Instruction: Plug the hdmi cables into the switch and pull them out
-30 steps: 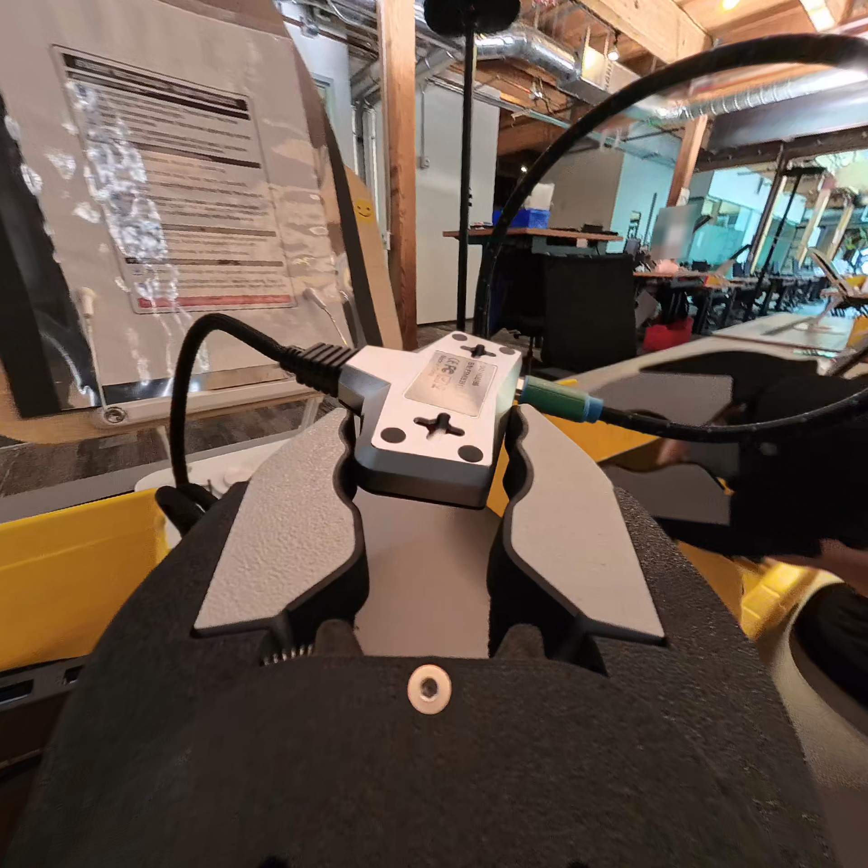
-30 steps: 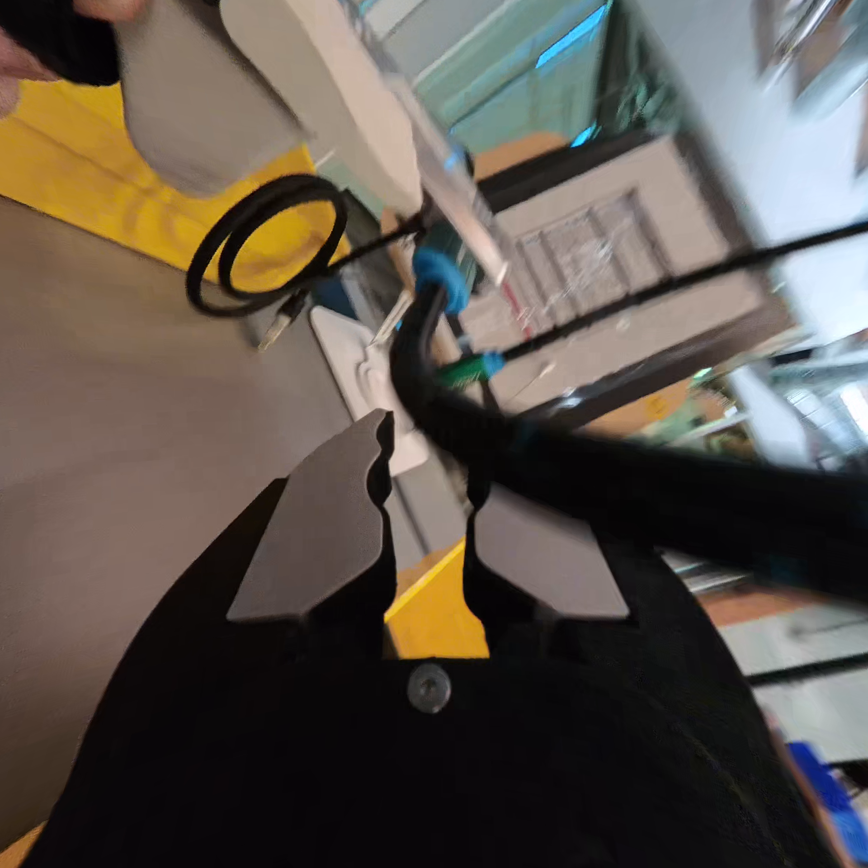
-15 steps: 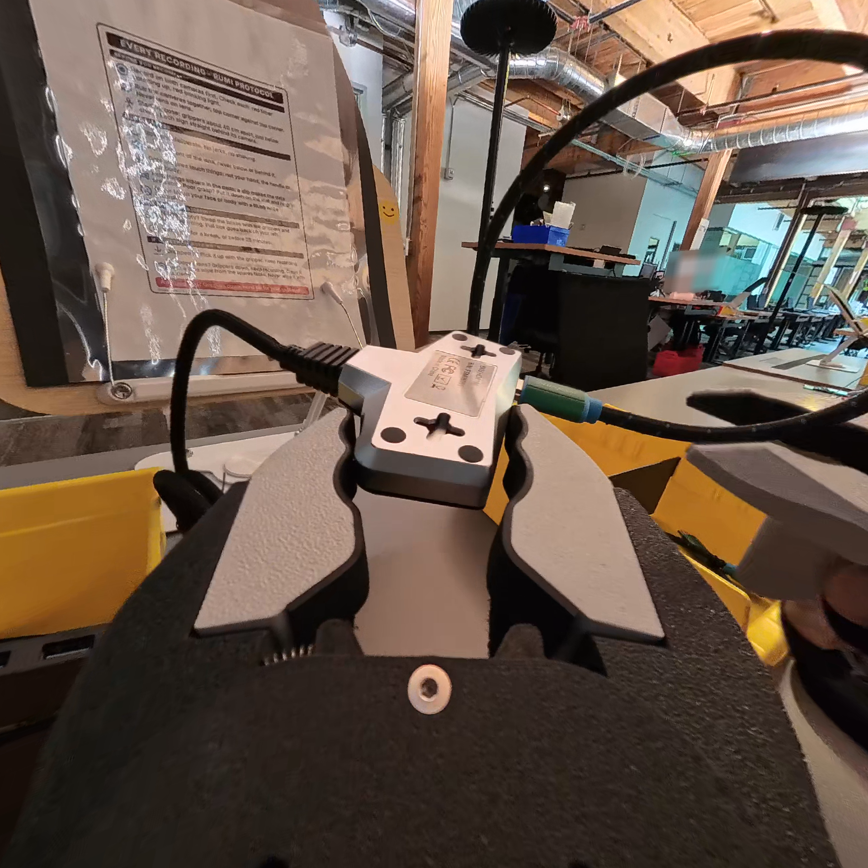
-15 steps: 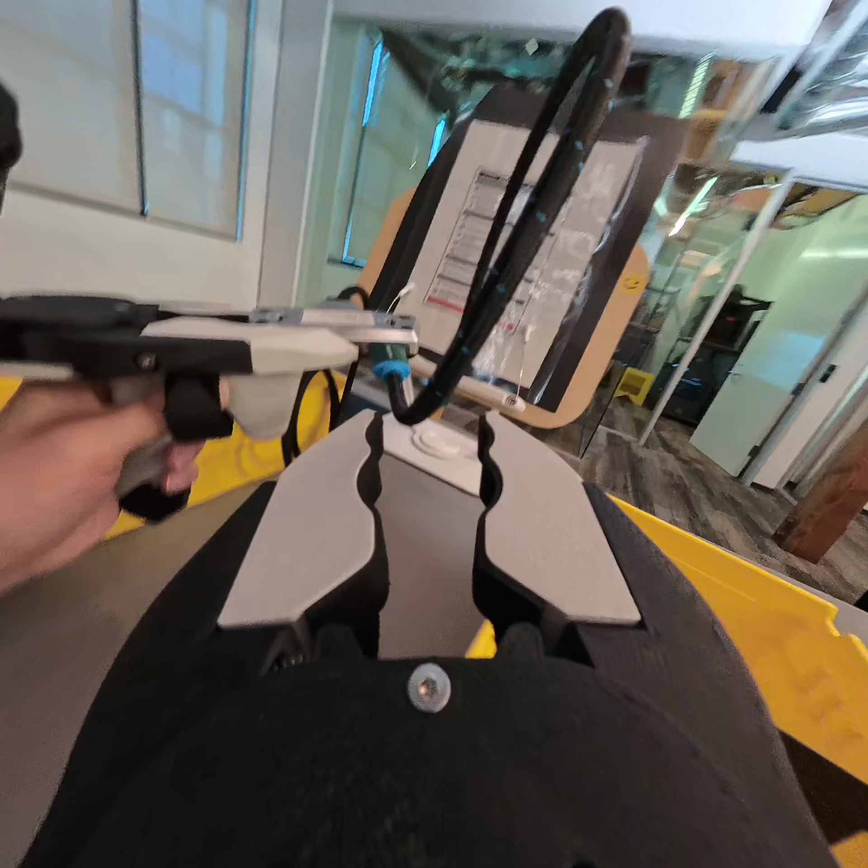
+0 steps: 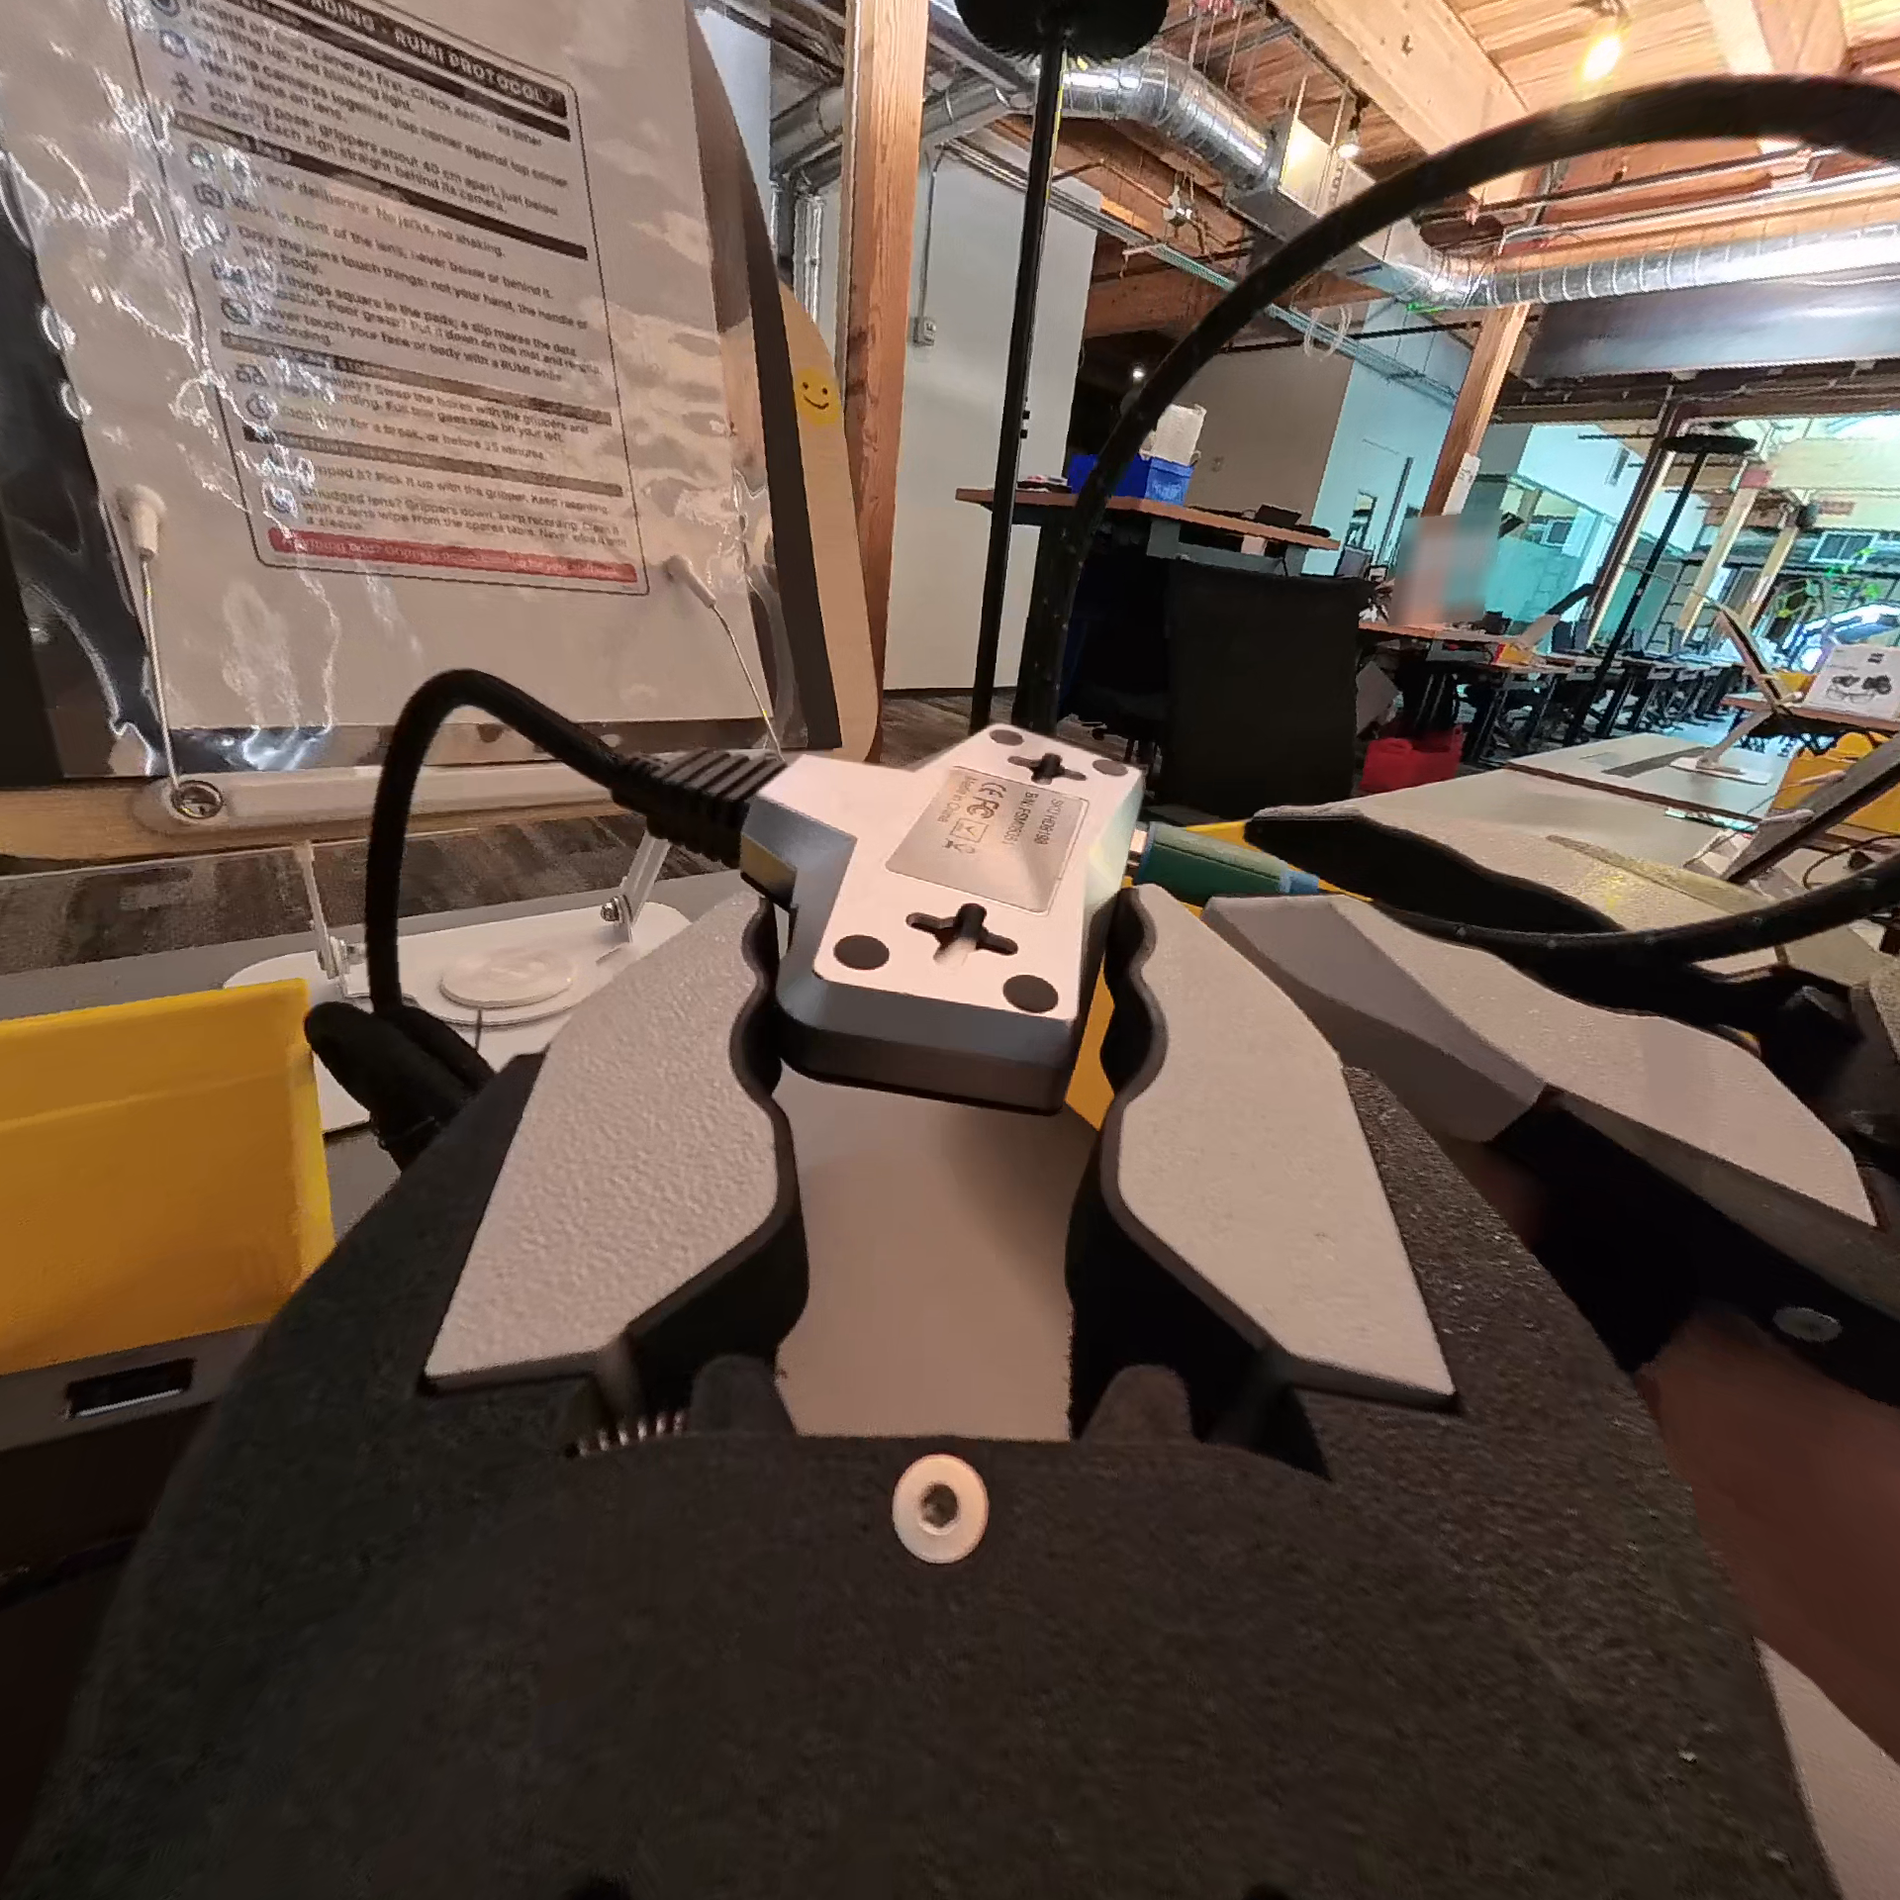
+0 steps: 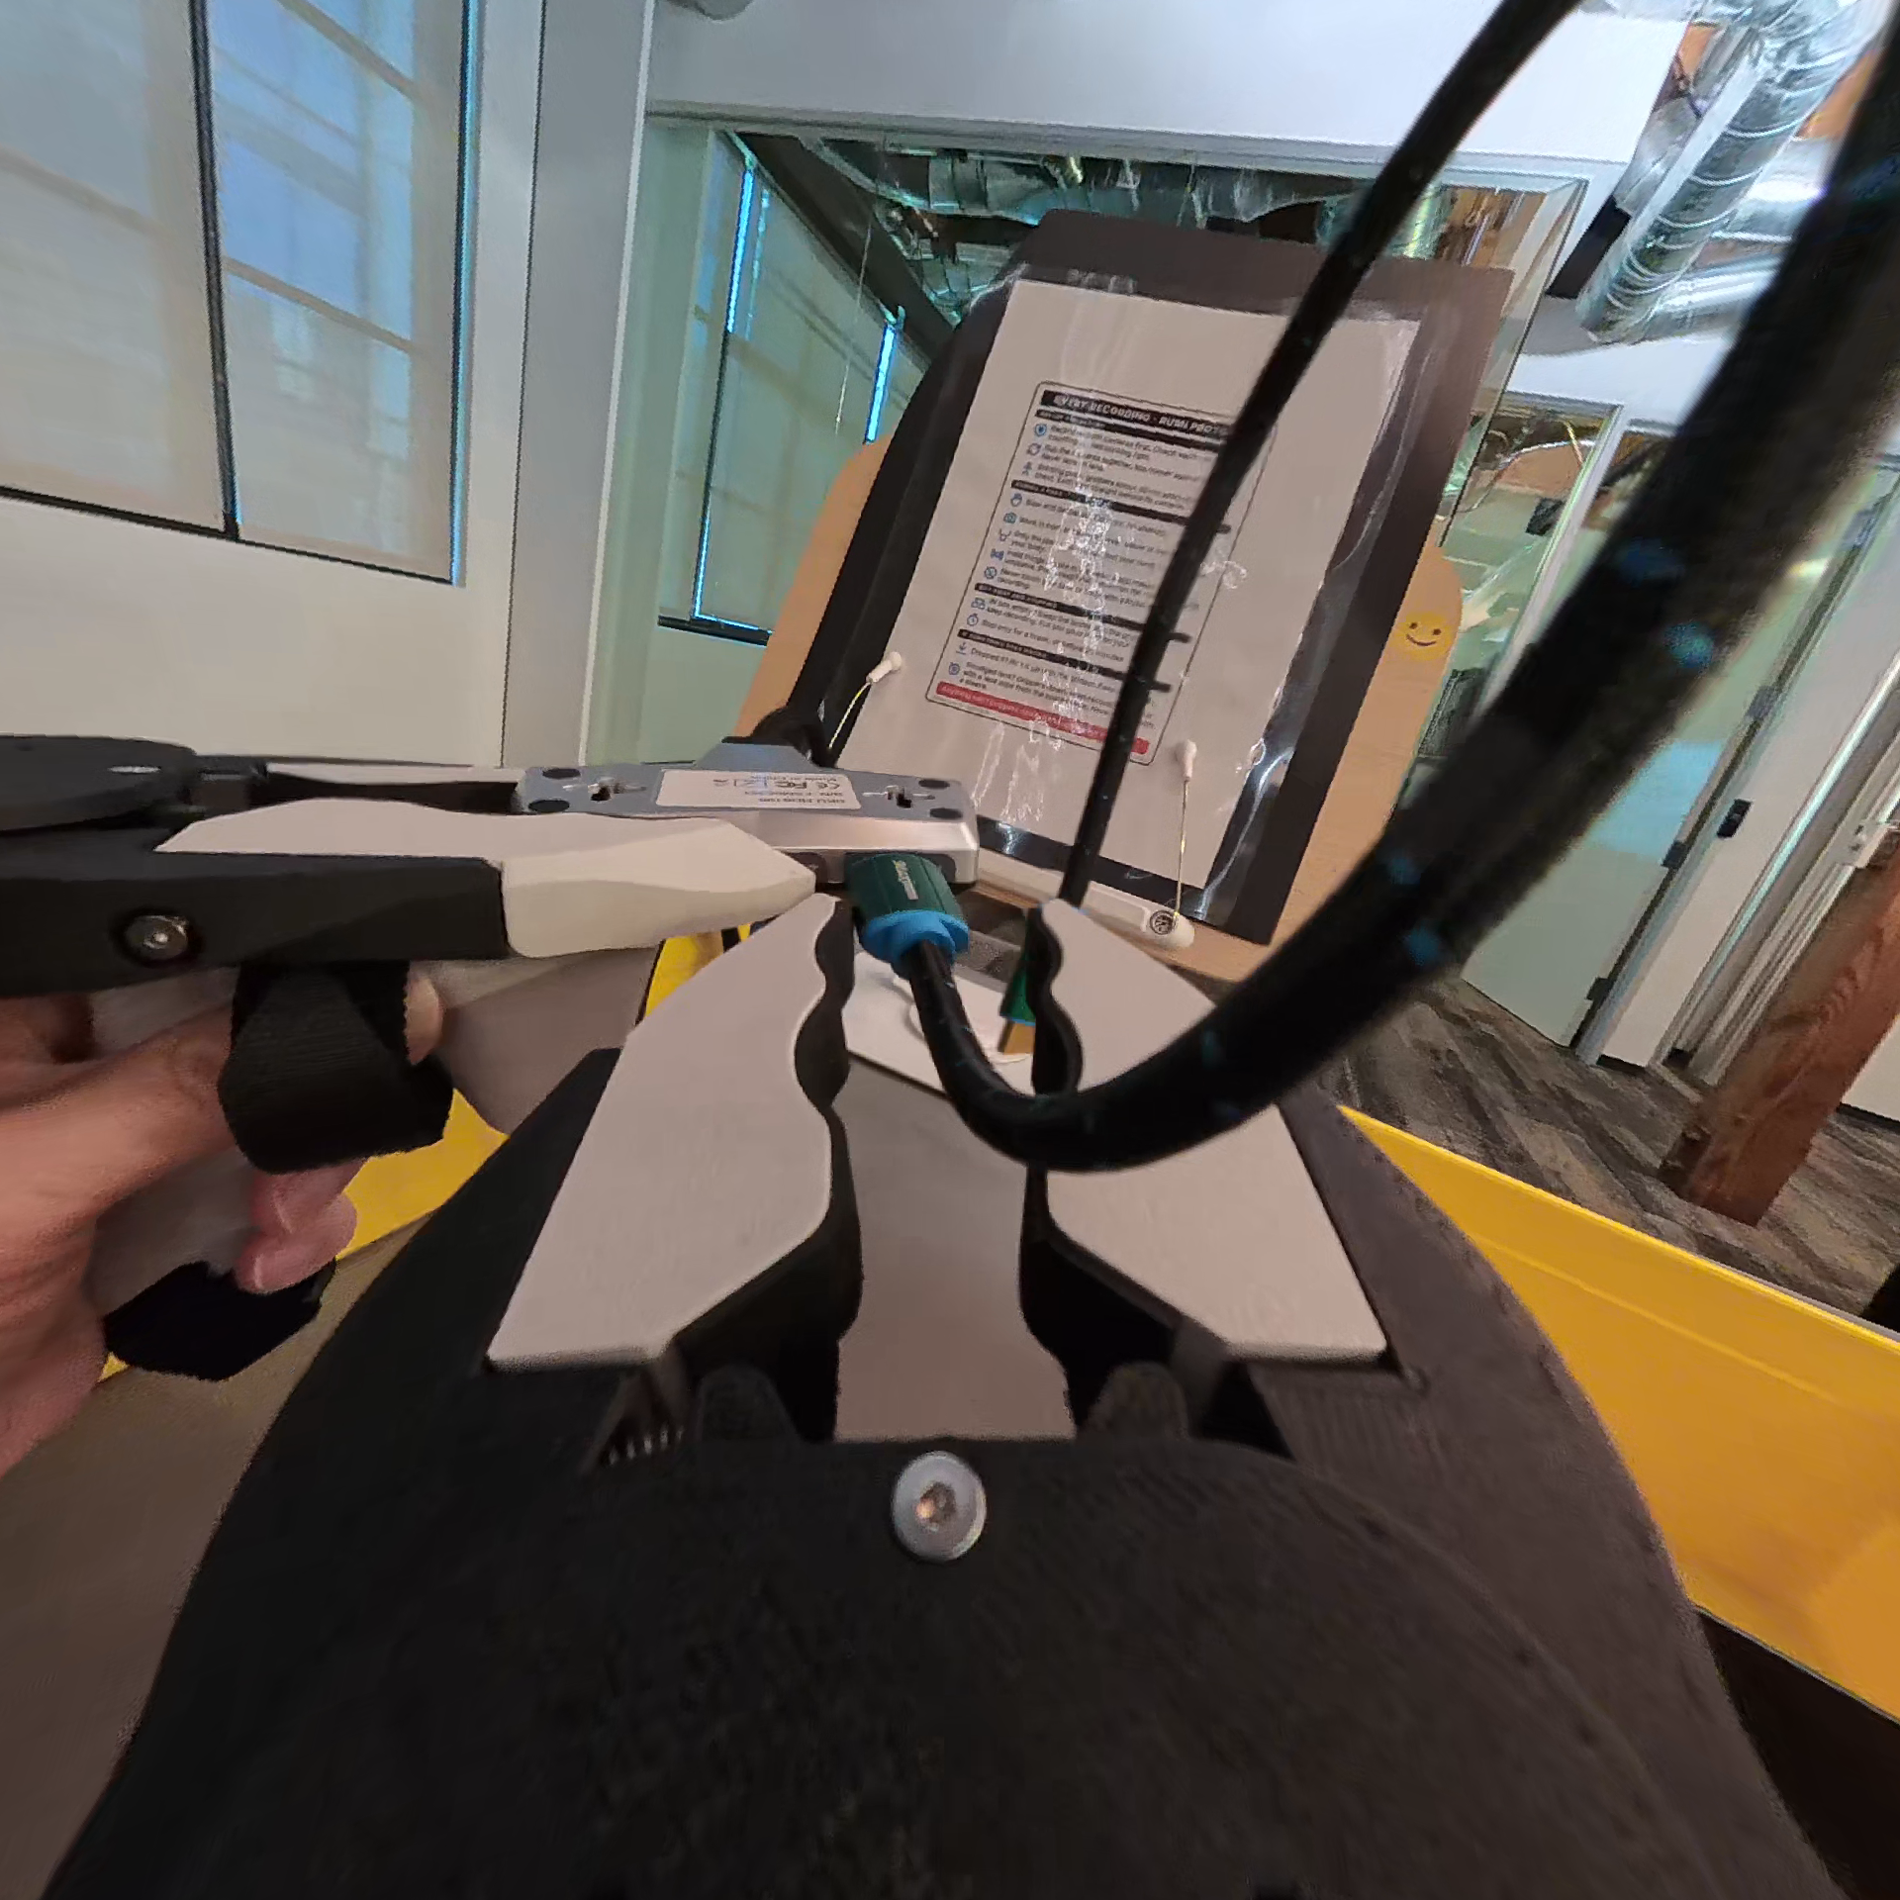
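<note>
My left gripper (image 5: 941, 925) is shut on the silver HDMI switch (image 5: 956, 905) and holds it underside up above the table. The switch's own black lead (image 5: 514, 720) curves off its left end. A green HDMI plug with a blue collar (image 6: 905, 894) sits in the switch's (image 6: 751, 802) side port, and its black cable (image 6: 1439, 874) arcs up in a big loop. My right gripper (image 6: 936, 925) is open with its fingertips on either side of the blue collar, not closed on it. In the left wrist view the right gripper (image 5: 1439, 925) lies just right of the plug (image 5: 1213, 864).
A yellow bin wall (image 6: 1645, 1337) runs along the right and another (image 5: 144, 1162) on the left. A stand with a laminated sheet (image 5: 391, 339) and its white base (image 5: 494, 977) stands behind the switch. A second green plug end (image 6: 1018, 997) shows by my right finger.
My right gripper swung around level and moved in until its open fingers straddle the plug's collar. My left gripper kept its hold on the switch, which has barely moved.
</note>
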`<act>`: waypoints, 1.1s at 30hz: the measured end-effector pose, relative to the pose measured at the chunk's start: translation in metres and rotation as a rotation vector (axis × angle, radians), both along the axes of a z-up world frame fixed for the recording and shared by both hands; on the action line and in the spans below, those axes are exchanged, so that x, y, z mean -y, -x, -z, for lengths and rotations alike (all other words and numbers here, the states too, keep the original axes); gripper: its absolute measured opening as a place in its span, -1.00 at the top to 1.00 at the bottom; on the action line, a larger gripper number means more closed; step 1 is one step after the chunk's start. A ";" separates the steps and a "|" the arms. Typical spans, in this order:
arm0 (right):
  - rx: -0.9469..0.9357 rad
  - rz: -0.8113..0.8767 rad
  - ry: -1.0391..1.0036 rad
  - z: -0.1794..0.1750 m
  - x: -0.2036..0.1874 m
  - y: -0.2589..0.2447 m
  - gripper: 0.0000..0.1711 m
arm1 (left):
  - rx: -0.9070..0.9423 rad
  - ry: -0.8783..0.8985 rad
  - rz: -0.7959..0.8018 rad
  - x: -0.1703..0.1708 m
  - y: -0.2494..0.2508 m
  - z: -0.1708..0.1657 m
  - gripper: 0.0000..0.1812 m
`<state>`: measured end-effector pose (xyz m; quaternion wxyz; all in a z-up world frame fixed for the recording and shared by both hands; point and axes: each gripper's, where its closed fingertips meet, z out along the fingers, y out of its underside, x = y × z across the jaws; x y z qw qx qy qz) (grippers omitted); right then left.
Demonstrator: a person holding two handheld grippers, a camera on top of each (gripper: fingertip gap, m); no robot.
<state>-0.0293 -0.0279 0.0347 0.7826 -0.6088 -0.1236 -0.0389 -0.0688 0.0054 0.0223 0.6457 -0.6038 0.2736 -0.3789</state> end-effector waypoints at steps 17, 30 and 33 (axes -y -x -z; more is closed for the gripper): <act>0.058 -0.019 0.025 0.006 -0.001 0.006 0.74 | -0.045 -0.022 0.089 0.009 -0.005 0.007 0.33; 0.007 -0.038 0.101 0.013 -0.002 0.003 0.74 | -0.062 0.010 0.083 0.009 -0.007 0.012 0.33; 0.013 -0.023 0.102 0.012 -0.001 0.003 0.74 | -0.060 0.009 0.089 0.009 -0.007 0.011 0.33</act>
